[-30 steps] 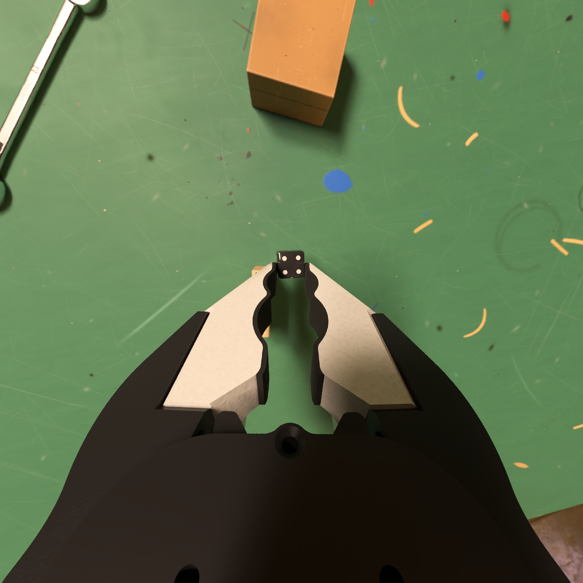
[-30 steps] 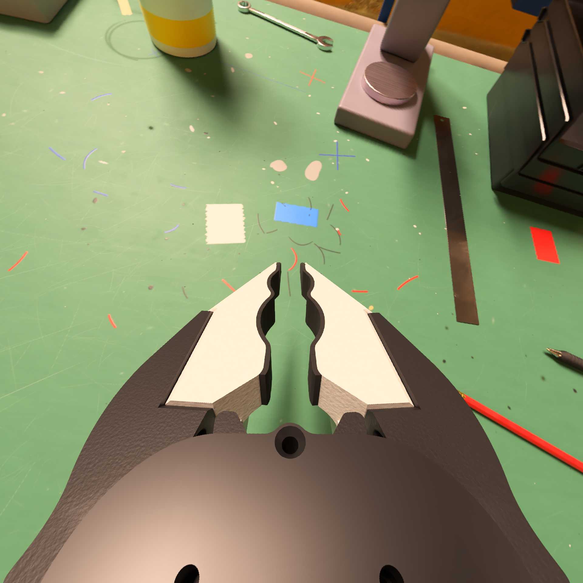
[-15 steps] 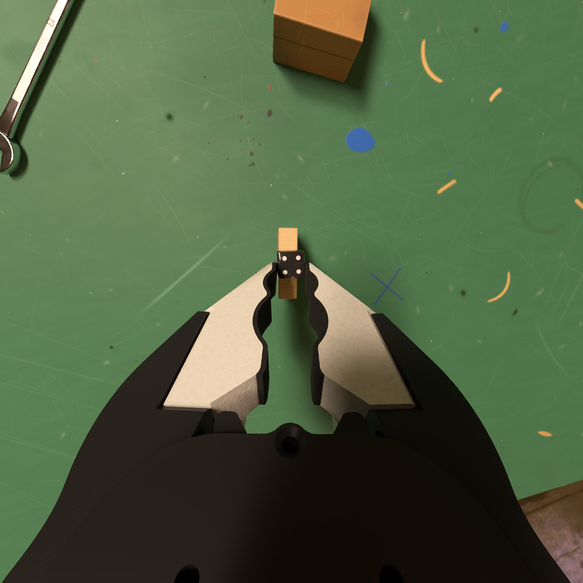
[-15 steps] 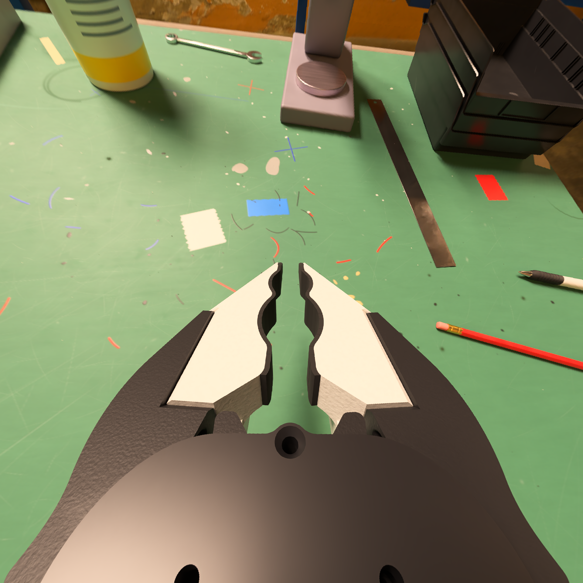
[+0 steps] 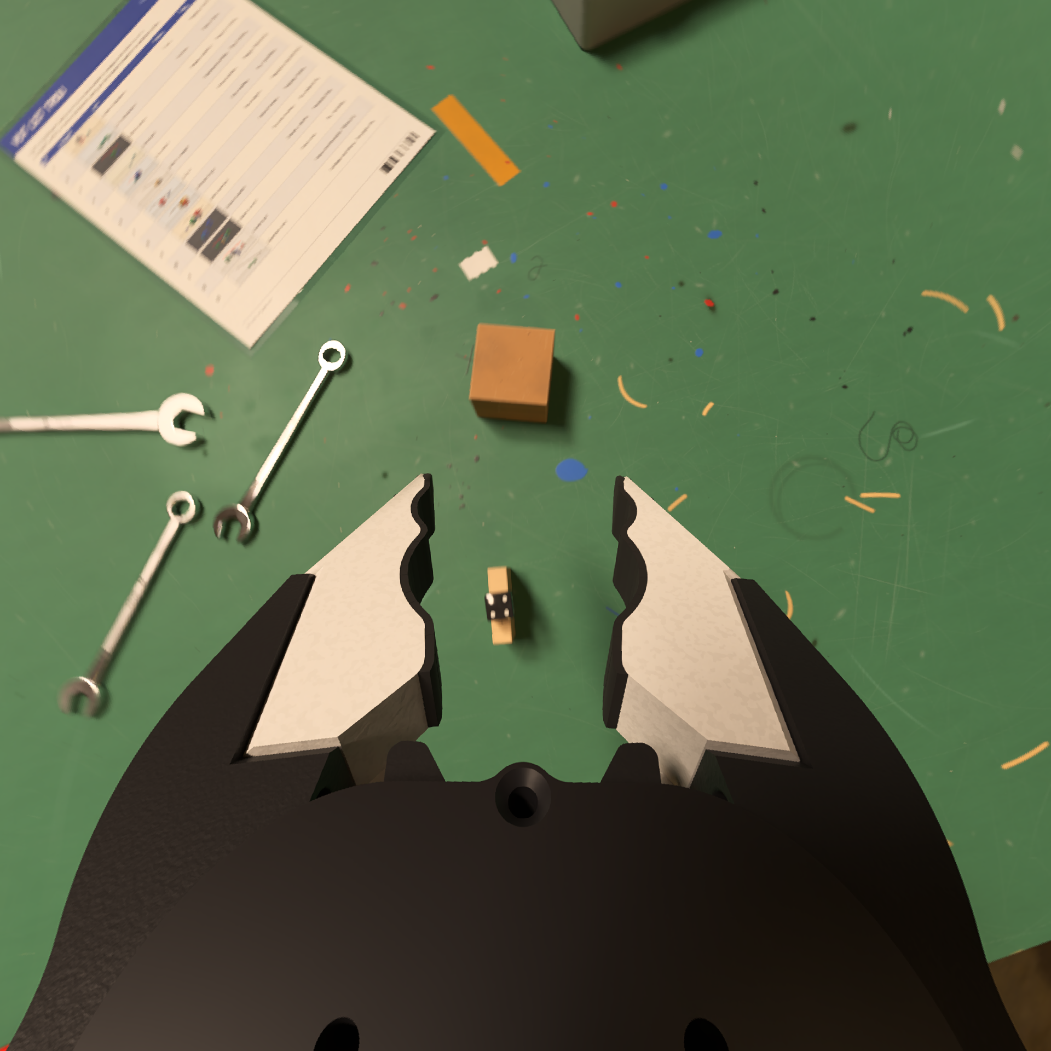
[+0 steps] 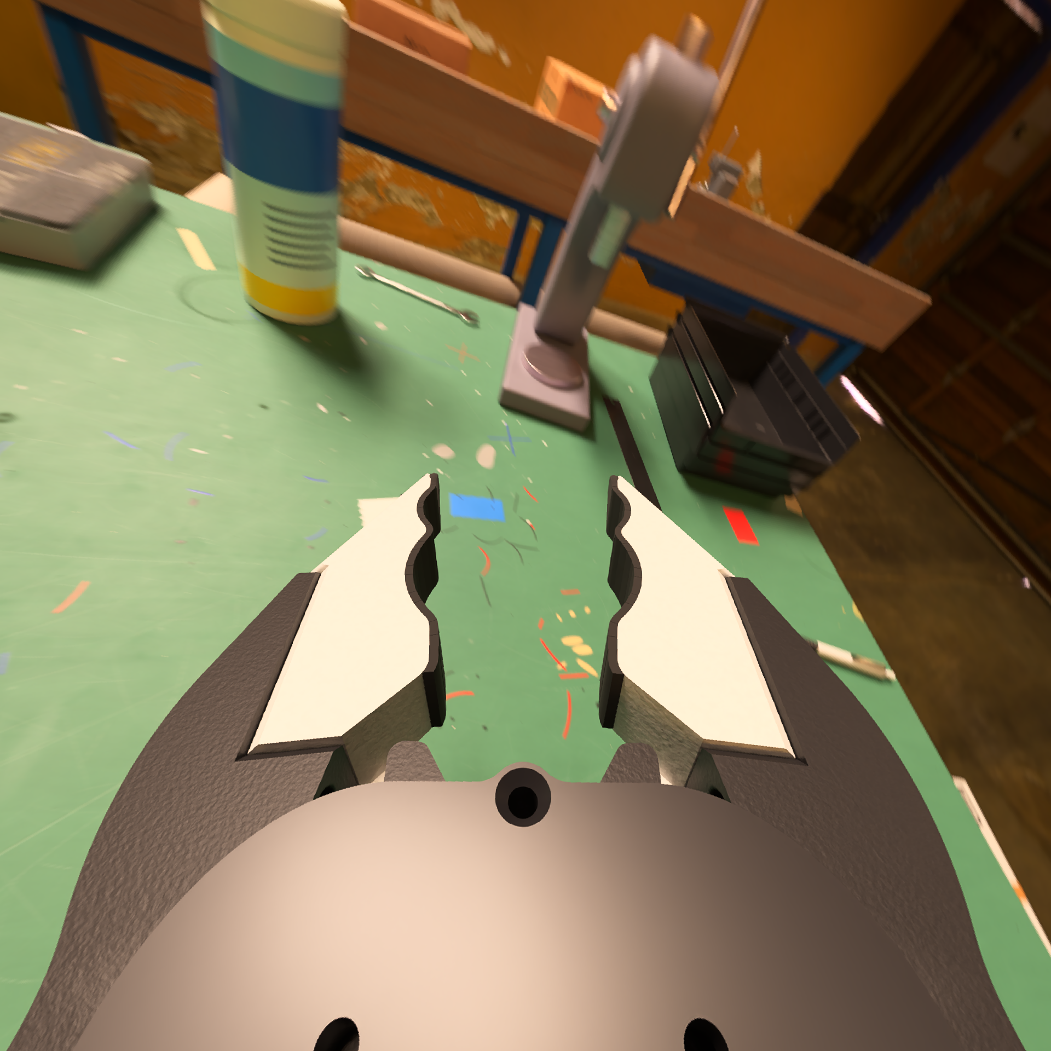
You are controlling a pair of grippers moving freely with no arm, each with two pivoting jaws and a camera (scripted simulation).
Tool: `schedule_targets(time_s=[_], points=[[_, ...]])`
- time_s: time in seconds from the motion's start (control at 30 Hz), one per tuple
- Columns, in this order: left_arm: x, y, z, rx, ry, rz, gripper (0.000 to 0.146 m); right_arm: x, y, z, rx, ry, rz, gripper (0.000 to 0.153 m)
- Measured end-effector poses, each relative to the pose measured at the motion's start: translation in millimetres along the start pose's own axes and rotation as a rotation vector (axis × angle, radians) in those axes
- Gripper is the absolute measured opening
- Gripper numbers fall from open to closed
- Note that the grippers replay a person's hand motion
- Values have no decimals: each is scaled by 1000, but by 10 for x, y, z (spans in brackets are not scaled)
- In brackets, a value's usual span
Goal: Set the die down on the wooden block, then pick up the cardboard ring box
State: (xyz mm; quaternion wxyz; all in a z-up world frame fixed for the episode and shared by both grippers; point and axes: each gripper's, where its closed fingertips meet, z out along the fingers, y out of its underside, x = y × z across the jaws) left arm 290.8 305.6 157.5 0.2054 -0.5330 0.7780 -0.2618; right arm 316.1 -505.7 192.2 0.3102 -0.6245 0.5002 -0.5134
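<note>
Left wrist view shows the die (image 5: 499, 606) resting on the small wooden block (image 5: 500, 605) on the bench (image 5: 796, 625), the left gripper (image 5: 522, 483) spread wide and empty above it, so only lifting the cardboard ring box (image 5: 512, 372), farther off, seems left.

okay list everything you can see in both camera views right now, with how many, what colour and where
die: 1, black, on the wooden block
wooden block: 1, tan, on the green mat, below the left gripper
ring box: 1, cardboard brown, beyond the block
wrenches: 3, silver, left of the box; a fourth in the right view
sheet: 1, white and blue, far left
bottle: 1, blue, cream and yellow, far left in the right view
stand: 1, grey, far centre
black trays: 1 stack, far right
pen: 1, white, right edge
left gripper: 1, black, open, empty
right gripper: 1, grey, open, empty
</note>
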Motion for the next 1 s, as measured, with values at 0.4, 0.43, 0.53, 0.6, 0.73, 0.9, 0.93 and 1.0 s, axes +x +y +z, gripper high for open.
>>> schedule_targets(time_s=[0.4, 0.43, 0.53, 0.6, 0.73, 0.9, 0.93, 1.0], points=[[-54, -44, 1400, -695, 36, 98, 71, -1339, -705, -442, 222, -309, -167, 51], [-88, 19, 1460, -741, 28, 102, 71, -1411, -728, -464, 228, -331, -174, 50], [-60, 217, 1590, -848, 87, 74, 72, -1576, -802, -509, 253, -379, -185, 49], [-78, 245, 1647, -868, 91, 73, 69, -1669, -842, -519, 262, -406, -189, 48], [-58, 178, 1631, -806, 123, 91, 57, -1919, -944, -565, 297, -475, -204, 46], [16, -59, 1422, -680, 130, 157, 57, -2448, -1088, -671, 328, -649, -247, 47], [60, -146, 1344, -646, 132, 179, 57, -2578, -1118, -700, 332, -701, -250, 49], [185, -319, 1182, -580, 145, 247, 57, -2816, -1158, -749, 332, -806, -253, 51]])
